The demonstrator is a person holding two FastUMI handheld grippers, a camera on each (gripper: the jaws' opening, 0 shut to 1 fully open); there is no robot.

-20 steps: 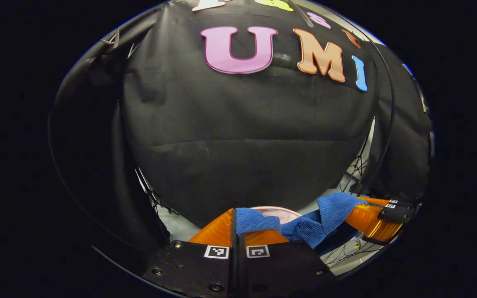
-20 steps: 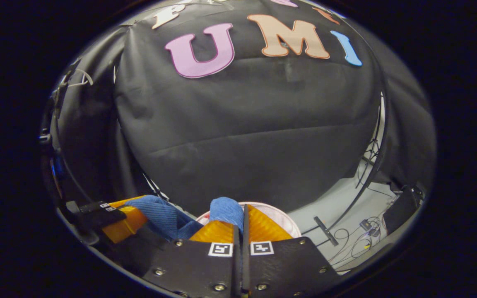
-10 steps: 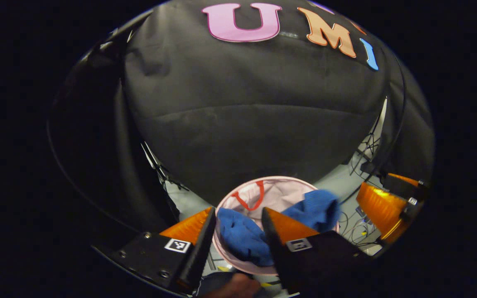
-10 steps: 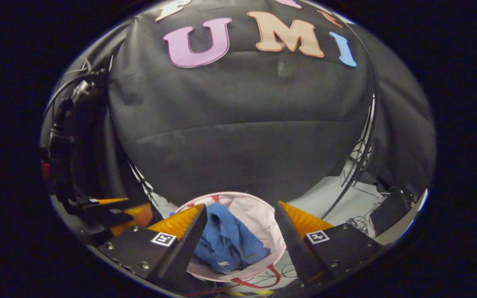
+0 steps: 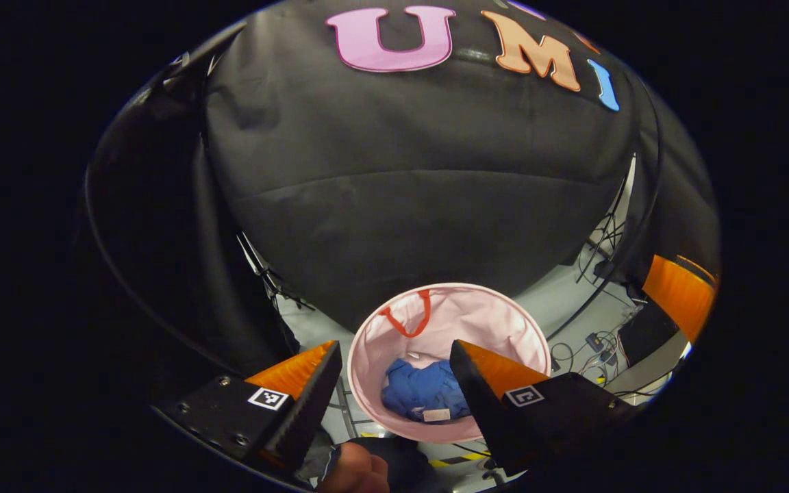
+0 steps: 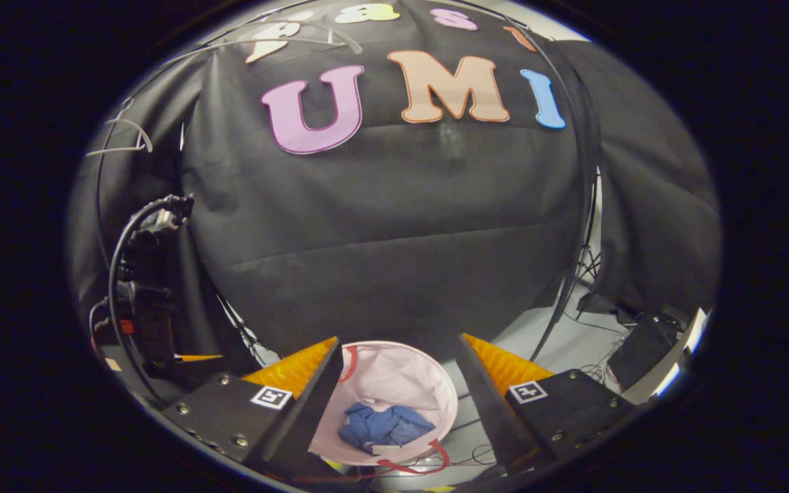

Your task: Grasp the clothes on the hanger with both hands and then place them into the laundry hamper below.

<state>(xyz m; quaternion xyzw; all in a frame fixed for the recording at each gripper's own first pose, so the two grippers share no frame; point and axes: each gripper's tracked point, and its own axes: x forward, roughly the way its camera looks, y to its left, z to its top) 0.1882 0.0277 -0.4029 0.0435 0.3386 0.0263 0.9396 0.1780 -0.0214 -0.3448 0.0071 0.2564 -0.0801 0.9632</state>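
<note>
In the left gripper view the left gripper (image 5: 391,373) fills the lower centre of the frame with its fingers spread wide and nothing between them. Low in the right gripper view the right gripper (image 6: 398,373) stands the same way — apart and empty. Its other end shows as a slab at the right edge of the left gripper view.

Just past the fingertips, below both grippers, the laundry hamper (image 5: 504,322) stands open on the pale floor, and the blue clothes (image 5: 422,392) lie bunched at its bottom; in the right gripper view the same clothes (image 6: 384,426) sit low inside the hamper (image 6: 401,373), near the red handle (image 6: 415,465) at its front rim.

Little seems left to go wrong with the drop itself. The likelier trouble is the withdrawal: a finger swung low could catch the soft rim or a red handle (image 5: 408,318) and tip the light hamper, spilling the garment. Cables (image 5: 596,339) trail on the floor to the right of the hamper, so a tipped hamper would land among them.

Half a second ago the clothes were falling between the opened fingers, part of them above the rim; a second ago both grippers were pinched on the fabric. Now it has settled fully inside and the grippers sit higher, the hamper smaller in both views.
</note>
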